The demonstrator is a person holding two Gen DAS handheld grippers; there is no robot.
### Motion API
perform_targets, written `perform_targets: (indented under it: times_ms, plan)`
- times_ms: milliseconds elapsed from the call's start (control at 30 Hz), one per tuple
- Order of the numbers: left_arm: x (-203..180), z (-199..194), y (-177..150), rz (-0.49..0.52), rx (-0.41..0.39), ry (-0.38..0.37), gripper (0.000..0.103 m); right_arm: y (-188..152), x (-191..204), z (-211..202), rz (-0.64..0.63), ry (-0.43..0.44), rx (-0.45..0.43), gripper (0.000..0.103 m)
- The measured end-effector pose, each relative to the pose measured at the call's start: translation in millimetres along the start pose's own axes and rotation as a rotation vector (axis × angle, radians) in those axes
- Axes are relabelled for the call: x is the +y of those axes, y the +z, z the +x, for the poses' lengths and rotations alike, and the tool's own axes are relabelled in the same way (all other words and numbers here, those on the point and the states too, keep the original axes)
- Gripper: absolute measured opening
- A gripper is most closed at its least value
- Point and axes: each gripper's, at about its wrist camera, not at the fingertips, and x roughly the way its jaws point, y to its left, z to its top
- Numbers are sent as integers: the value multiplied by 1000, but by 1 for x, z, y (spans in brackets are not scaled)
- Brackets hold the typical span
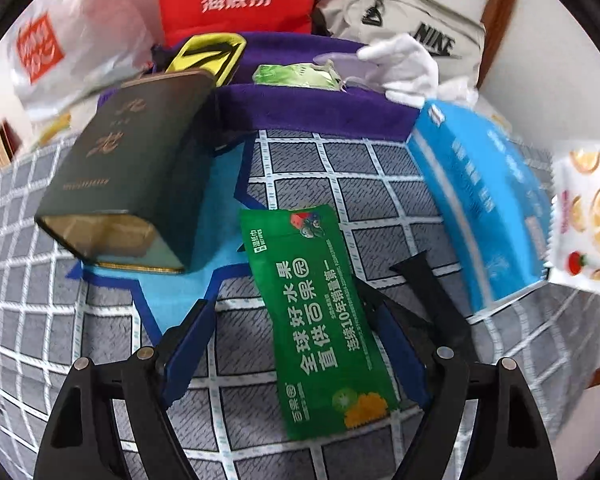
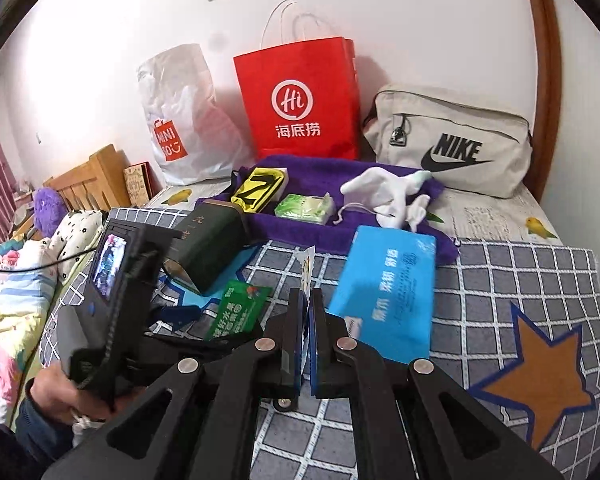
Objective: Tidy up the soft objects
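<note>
OK, surface first: a bed with a grey checked cover printed with stars, a purple towel spread at its far side. Against the white wall stand a white plastic shopping bag, a red paper bag and a beige shoulder bag. A wooden frame and heaped bedding sit off to the left.

On the towel: a yellow-black pouch, a green tissue pack, white gloves. A dark green tin lies on its side at the towel's near edge. A blue tissue pack lies on the cover to the right, a green wet-wipe packet in the middle.

Left gripper points steeply down, fingers spread wide either side of the wet-wipe packet, not pressing on it. The right view shows the person's hand on its handle.

Right gripper is tilted down, fingers pressed together on the edge of a white fruit-print sachet, held clear of the cover beside the blue pack.

Hard to read: in the right view the sachet is edge-on, only a sliver above the pads. Left view is motion-blurred at the right. Text on the tin is unreadable.
</note>
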Motion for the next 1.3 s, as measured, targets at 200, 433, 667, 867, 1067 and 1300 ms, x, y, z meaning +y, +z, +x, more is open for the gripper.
perform_targets:
  times_ms: [200,433,667,867,1067,1300]
  plan:
    - [-3,0,-1,10,-54,15,78,-9,-11,3,46,17,10,3]
    - [8,-9,-2,-6,-37,-82,35,-15,-16,-5,61,26,1,3]
    - [22,-25,-11,-48,-35,-135,32,-18,-17,-11,74,43,-3,3]
    - [22,-47,-14,-28,-70,-139,32,-18,-12,-9,67,47,9,3]
    - [21,-69,-11,-3,-112,-138,32,-13,-8,-11,57,47,1,3]
    - [20,-85,-3,-1,-148,-140,32,-2,-6,-15,35,37,-14,3]
